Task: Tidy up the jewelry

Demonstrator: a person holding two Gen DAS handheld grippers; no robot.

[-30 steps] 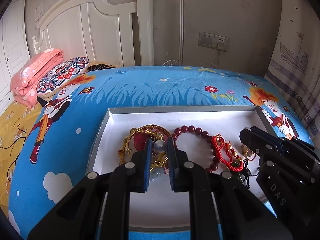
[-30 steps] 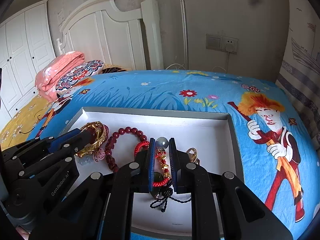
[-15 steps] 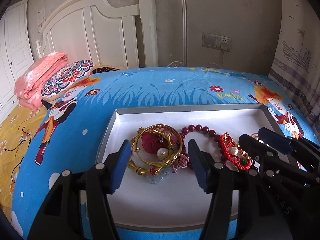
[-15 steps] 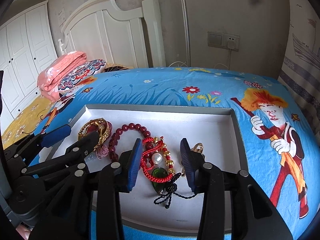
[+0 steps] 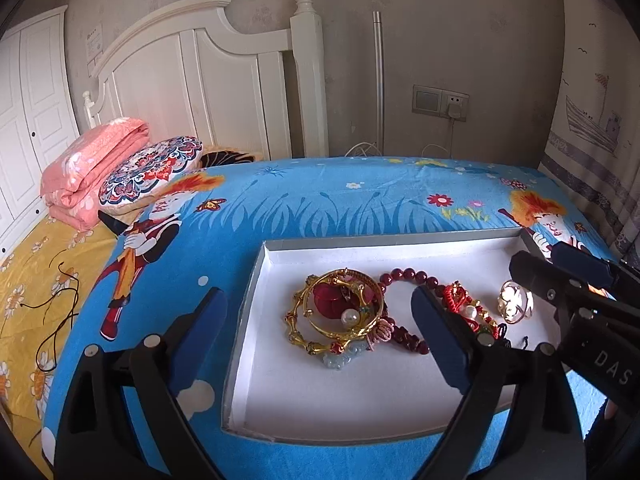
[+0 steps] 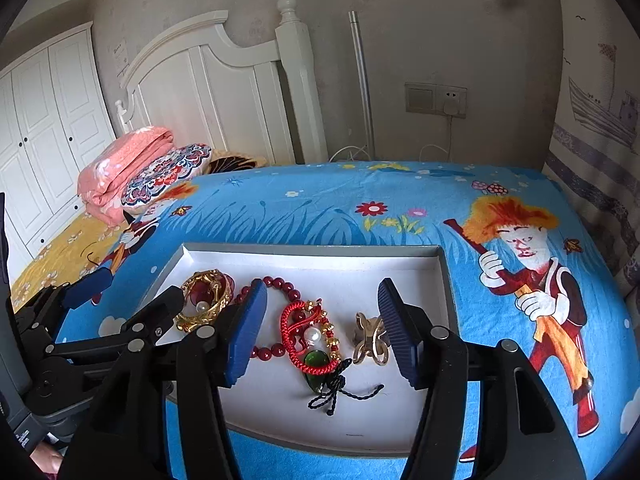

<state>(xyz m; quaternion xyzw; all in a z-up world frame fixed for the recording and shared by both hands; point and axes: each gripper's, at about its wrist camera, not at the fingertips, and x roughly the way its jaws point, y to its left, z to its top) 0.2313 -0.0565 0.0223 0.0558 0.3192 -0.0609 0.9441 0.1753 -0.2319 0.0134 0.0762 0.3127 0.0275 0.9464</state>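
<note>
The bed, covered with a blue cartoon sheet, carries a shallow white tray with a grey rim, and every visible piece of jewelry lies inside that tray. The left tool hovers over the tray's left half with its jaws spread wide and empty; one finger hangs outside the left rim and the other over the jewelry. The right tool hovers over the tray's right half, likewise wide open and holding nothing. The pieces sit in a loose row across the middle of the tray: gold bangles stacked over a dark red disc at the left, a dark red bead bracelet touching them, a red cord bracelet with a pearl, a green stone and a black tassel, and a gold ring just beside it at the right. Judgement: collection into the tray appears complete, since no jewelry shows on the sheet. Sorting appears unfinished, because the bangles, beads and cord bracelet overlap in one cluster. Only the ring lies apart. The near half of the tray offers room for separation.
</note>
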